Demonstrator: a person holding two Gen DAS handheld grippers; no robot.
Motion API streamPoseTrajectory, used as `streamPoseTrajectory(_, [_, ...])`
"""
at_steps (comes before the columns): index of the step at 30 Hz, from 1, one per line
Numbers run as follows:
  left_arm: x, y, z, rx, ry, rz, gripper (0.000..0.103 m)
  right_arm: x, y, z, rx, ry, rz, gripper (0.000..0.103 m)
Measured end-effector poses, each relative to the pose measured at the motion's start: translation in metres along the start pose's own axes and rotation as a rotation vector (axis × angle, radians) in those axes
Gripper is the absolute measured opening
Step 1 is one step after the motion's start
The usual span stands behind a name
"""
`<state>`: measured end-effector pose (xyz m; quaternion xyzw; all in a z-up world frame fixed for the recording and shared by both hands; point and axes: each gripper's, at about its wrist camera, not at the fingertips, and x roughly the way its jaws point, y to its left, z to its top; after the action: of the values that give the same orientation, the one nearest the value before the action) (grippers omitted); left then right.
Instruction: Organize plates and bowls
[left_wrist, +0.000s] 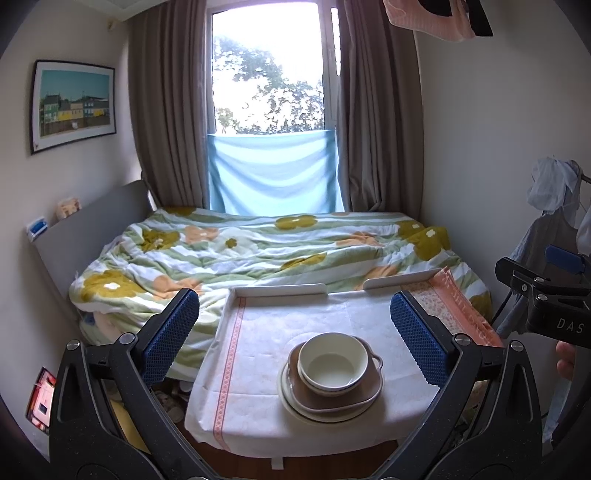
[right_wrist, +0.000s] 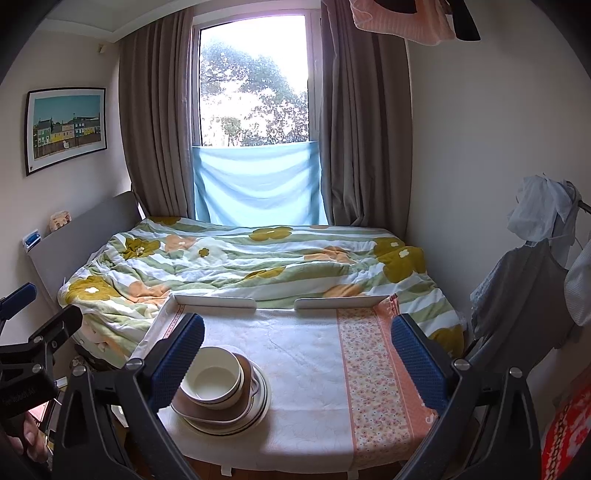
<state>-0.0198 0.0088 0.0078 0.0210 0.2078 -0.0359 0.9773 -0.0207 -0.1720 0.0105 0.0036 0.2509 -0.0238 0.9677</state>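
Note:
A stack of dishes stands on the cloth-covered table (left_wrist: 258, 332): a cream bowl (left_wrist: 332, 363) sits on a brown square plate (left_wrist: 345, 397), which lies on a cream round plate (left_wrist: 291, 400). My left gripper (left_wrist: 293, 328) is open and empty, held above and before the stack. In the right wrist view the bowl (right_wrist: 213, 380) and brown plate (right_wrist: 221, 406) sit at the table's front left, beside the left finger. My right gripper (right_wrist: 297, 349) is open and empty over the table (right_wrist: 306, 354). The right gripper's body (left_wrist: 546, 306) shows at the left view's right edge.
A bed with a flowered quilt (left_wrist: 258, 254) lies right behind the table. A low white rail (left_wrist: 280, 290) edges the table's far side. Clothes hang on a rack (right_wrist: 535, 277) at the right. Curtains and a window (left_wrist: 269, 74) are at the back.

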Motion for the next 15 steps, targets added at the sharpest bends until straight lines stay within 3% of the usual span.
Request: streamPoseTrajectory(15, [-0.0023, -0.0020, 0.0021, 0.002, -0.009, -0.005, 0.103, 0.0026, -0.0067, 0.0038, 0.005, -0.013, -0.005, 0.101])
